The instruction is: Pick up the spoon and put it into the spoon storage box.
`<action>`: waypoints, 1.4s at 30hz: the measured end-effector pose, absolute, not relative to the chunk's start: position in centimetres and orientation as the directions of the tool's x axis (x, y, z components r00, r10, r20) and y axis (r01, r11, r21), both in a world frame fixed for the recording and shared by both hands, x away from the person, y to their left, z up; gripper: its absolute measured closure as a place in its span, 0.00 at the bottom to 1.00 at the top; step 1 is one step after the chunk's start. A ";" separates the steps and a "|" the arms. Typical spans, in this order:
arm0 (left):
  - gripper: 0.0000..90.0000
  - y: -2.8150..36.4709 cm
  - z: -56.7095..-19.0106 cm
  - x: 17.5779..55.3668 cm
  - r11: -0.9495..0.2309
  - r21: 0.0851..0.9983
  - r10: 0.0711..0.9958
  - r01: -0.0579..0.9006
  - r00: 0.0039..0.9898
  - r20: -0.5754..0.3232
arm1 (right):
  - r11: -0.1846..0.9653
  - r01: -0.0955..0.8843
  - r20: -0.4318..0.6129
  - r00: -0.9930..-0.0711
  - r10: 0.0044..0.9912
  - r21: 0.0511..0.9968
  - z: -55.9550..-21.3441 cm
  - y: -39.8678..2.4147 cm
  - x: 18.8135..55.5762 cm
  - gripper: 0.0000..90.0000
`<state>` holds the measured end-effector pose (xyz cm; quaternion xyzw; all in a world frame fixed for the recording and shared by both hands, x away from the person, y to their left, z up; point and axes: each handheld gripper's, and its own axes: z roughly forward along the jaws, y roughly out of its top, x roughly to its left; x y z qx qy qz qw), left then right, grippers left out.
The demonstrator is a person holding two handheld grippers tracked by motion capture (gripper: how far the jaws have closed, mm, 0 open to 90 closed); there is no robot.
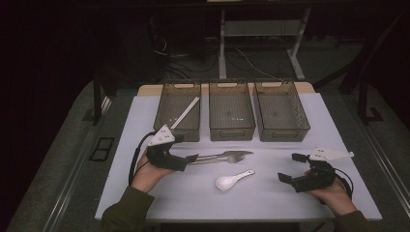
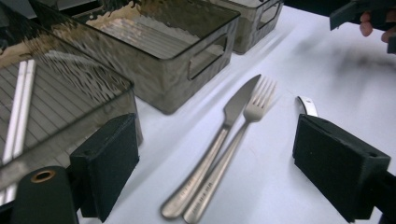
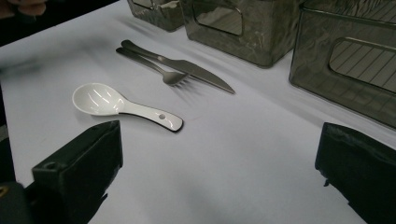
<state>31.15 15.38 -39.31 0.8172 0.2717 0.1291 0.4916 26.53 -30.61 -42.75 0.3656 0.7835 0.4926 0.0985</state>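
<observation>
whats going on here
A person holds a gripper in each hand over a white table. The left gripper, jaws open, reaches for the handles of a steel knife and fork lying side by side. The right gripper waits open near a white ceramic spoon. White chopsticks lie in the leftmost smoky plastic bin.

In the left gripper view, the white spoon (image 2: 307, 105) is mostly hidden behind one black jaw.
</observation>
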 end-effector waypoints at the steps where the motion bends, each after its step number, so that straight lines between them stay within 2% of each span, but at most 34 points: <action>1: 0.11 15.4 -39.5 30.8 -0.369 0.874 0.569 0.316 0.820 -0.056 | 0.244 0.474 0.207 -0.714 0.669 0.846 -42.7 -30.6 26.5 0.01; 10: 0.00 16.1 -40.8 29.0 -0.368 0.874 0.577 0.318 0.815 -0.053 | 0.268 0.465 0.201 -0.736 0.647 0.844 -42.4 -30.4 26.5 0.01; 19: 0.00 16.8 -42.1 27.7 -0.372 0.866 0.561 0.334 0.824 -0.077 | 0.307 0.464 0.214 -0.775 0.594 0.831 -41.9 -29.7 26.8 0.01; 22: 0.00 16.9 -42.5 27.3 -0.374 0.859 0.561 0.350 0.823 -0.091 | 0.328 0.461 0.209 -0.787 0.580 0.825 -41.8 -29.3 27.0 0.05; 28: 0.00 16.8 -42.9 27.3 -0.405 0.846 0.552 0.347 0.830 -0.077 | 0.358 0.459 0.213 -0.807 0.551 0.813 -41.8 -28.4 27.6 0.06; 39: 0.00 16.8 -42.9 27.3 -0.391 0.850 0.540 0.352 0.836 -0.097 | 0.455 0.424 0.209 -0.868 0.450 0.783 -41.5 -24.4 28.8 0.07; 41: 0.00 16.8 -42.9 27.3 -0.394 0.848 0.538 0.355 0.837 -0.100 | 0.483 0.410 0.211 -0.885 0.415 0.774 -41.5 -23.6 29.1 0.16; 42: 0.00 16.8 -42.9 27.3 -0.395 0.847 0.536 0.355 0.838 -0.102 | 0.489 0.402 0.212 -0.893 0.398 0.774 -41.6 -23.3 29.2 0.17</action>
